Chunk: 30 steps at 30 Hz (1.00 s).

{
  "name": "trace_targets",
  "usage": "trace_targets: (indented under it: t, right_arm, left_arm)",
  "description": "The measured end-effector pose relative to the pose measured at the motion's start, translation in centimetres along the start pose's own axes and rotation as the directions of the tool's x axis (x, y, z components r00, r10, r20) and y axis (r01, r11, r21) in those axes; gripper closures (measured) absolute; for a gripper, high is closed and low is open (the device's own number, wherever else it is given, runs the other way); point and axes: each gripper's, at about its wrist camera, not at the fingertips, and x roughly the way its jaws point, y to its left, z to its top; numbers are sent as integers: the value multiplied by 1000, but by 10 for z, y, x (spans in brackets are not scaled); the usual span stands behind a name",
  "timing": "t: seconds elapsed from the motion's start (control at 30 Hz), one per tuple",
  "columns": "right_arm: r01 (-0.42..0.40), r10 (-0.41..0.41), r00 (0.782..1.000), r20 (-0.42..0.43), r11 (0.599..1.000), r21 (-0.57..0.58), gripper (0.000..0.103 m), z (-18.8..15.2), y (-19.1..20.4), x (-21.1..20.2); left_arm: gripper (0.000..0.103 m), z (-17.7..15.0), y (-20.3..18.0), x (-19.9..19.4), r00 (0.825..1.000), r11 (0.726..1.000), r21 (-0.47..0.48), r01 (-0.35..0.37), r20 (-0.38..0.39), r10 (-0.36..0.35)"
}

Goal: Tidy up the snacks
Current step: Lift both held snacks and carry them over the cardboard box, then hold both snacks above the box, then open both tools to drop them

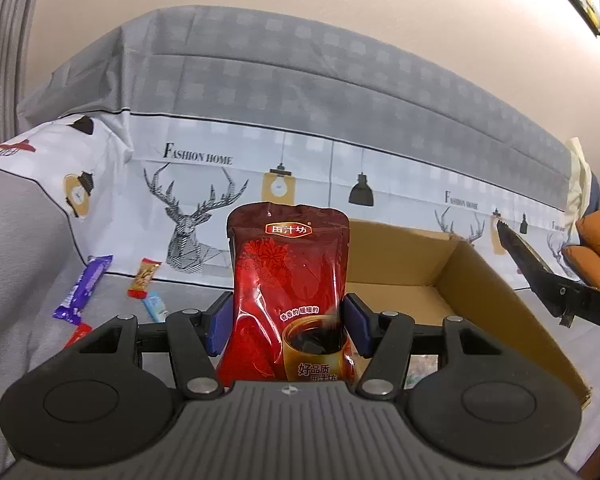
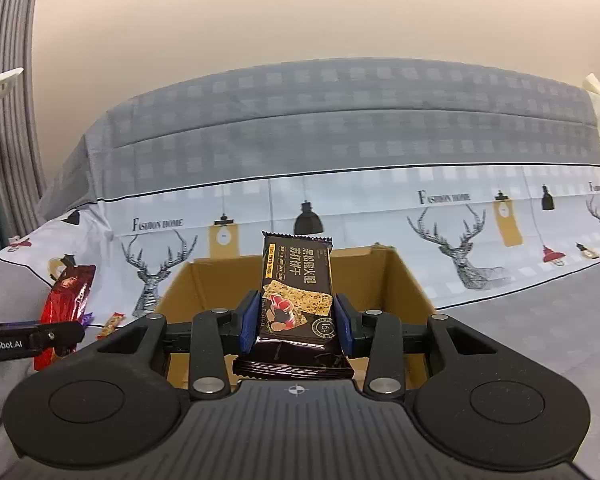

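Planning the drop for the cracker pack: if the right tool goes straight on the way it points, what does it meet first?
Probably the cardboard box: the right tool, shut on the black cracker pack, points into the box's open top, so its far wall comes first. Depth is uncertain.

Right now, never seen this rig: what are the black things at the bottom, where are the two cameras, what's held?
No robot arm: a person carries a two-finger tool in each hand, with a fisheye camera looking along its fingers. The black shapes are each tool's own body. The left tool grips a glossy red drink pouch; the right tool grips a black cracker packet. Ahead is an open brown cardboard box. Small wrapped candies, such as a purple bar, lie on the grey sofa seat.
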Motion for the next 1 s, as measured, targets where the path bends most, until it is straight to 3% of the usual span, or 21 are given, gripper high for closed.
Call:
trace_targets:
  t: [0.43,1.0]
  right_arm:
    - [45,-45,999,3,999,9,61,0,-17,-7]
    - [72,-72,997,6,997,8,61,-1,-10,-5]
  left_arm:
    - [40,-2,-37,0,992,993,67,94,74,-99]
    - [40,-9,-76,2,978,975,142,169,100,-184]
